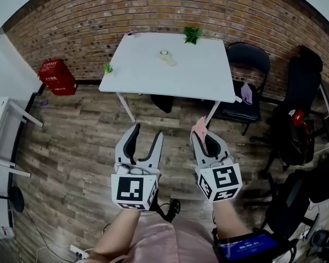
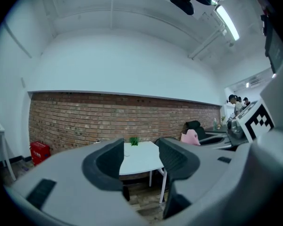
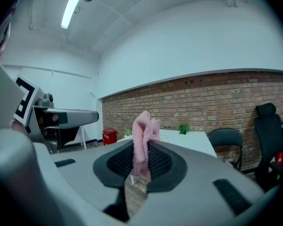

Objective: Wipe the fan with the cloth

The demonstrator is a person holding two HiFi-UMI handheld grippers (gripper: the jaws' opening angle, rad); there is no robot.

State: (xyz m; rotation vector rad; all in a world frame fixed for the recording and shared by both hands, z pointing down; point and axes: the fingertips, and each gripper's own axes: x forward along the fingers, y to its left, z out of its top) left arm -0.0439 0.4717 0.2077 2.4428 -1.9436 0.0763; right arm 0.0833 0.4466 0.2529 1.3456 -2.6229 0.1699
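My left gripper (image 1: 147,131) is closest, its jaws moderately apart with nothing between them. Just beside it, my right gripper (image 1: 204,138) is clamped on the pink cloth (image 1: 199,126), which sticks up past the tips. Ahead lies open wooden floor (image 1: 77,141) up to the near edge of the white surface (image 1: 197,78). A small pale thing (image 1: 165,56) sits near the far edge, too small to identify. A black chair (image 1: 247,64) crowds the right edge, a red crate (image 1: 57,76) stands left by the brick wall (image 1: 71,21).
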